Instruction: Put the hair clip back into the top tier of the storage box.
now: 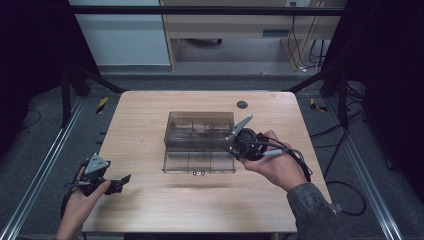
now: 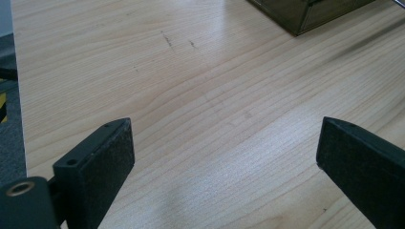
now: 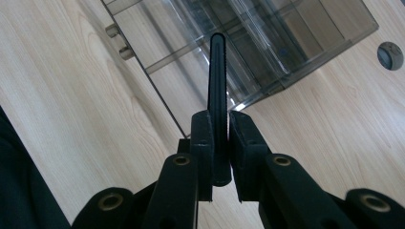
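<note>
A: Right of centre in the high view, your right gripper (image 1: 231,142) sits at the near right corner of the clear compartment box (image 1: 199,134). What is it holding?

B: Its jaws are clamped on a thin black strip (image 3: 217,90). From the right gripper view, you see the strip standing edge-on between the two pads and rising up the middle of the frame, over the box's divided sections.

A: And the box itself?

B: You find it mid-table, on the wooden table (image 1: 150,200); its smoky lid (image 1: 199,162) is folded flat toward you, with a small latch at the front edge. The upper half of the right gripper view shows its see-through walls and dividers.

A: Your left gripper?

B: Lower left of the high view, your left gripper (image 1: 122,180) rests low near the table's front edge, well apart from the box. Its jaws stand wide apart with bare wood between them, as the left gripper view shows; a corner of the box sits at that frame's upper right.

A: Anything else?

B: A small dark round disc (image 1: 242,104) lies on the far side of the table, beyond the box.
</note>
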Available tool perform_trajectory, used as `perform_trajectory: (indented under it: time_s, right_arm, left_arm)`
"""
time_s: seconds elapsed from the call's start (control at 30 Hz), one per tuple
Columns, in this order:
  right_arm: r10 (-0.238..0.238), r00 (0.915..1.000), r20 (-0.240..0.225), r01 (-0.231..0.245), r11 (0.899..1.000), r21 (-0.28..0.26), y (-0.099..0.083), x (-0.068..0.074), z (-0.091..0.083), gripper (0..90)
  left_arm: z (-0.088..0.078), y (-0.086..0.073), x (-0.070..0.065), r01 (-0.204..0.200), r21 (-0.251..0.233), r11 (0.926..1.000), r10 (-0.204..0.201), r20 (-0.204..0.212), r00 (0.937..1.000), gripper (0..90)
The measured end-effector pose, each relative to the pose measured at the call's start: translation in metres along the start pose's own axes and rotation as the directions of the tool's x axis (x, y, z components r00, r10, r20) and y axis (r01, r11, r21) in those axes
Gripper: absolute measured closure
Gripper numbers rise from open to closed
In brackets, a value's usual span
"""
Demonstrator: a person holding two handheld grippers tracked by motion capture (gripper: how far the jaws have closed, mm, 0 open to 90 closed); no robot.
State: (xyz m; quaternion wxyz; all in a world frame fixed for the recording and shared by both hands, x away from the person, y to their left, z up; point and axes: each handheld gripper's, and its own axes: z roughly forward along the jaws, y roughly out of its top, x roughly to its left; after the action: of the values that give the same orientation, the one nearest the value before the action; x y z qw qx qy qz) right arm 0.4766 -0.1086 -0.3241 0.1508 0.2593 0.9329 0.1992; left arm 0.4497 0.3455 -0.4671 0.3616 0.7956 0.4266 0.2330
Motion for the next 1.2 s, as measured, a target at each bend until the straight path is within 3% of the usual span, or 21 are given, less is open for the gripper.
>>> perform_trajectory:
  time_s: [0.73,1.2]
  right_arm:
    - [-0.024,0.9994,-0.024,0.025,0.999,0.043,0.016,0.007,0.022,80.6]
    - [-0.006,0.9997,-0.025,0.008,0.998,0.069,0.022,0.005,0.034,80.5]
  left_arm:
    - [-0.001,-0.001,0.001,0.000,0.003,1.0000,0.000,-0.001,1.0000,5.6]
    - [-0.002,-0.001,0.002,0.003,-0.001,1.0000,-0.003,-0.003,1.0000,5.6]
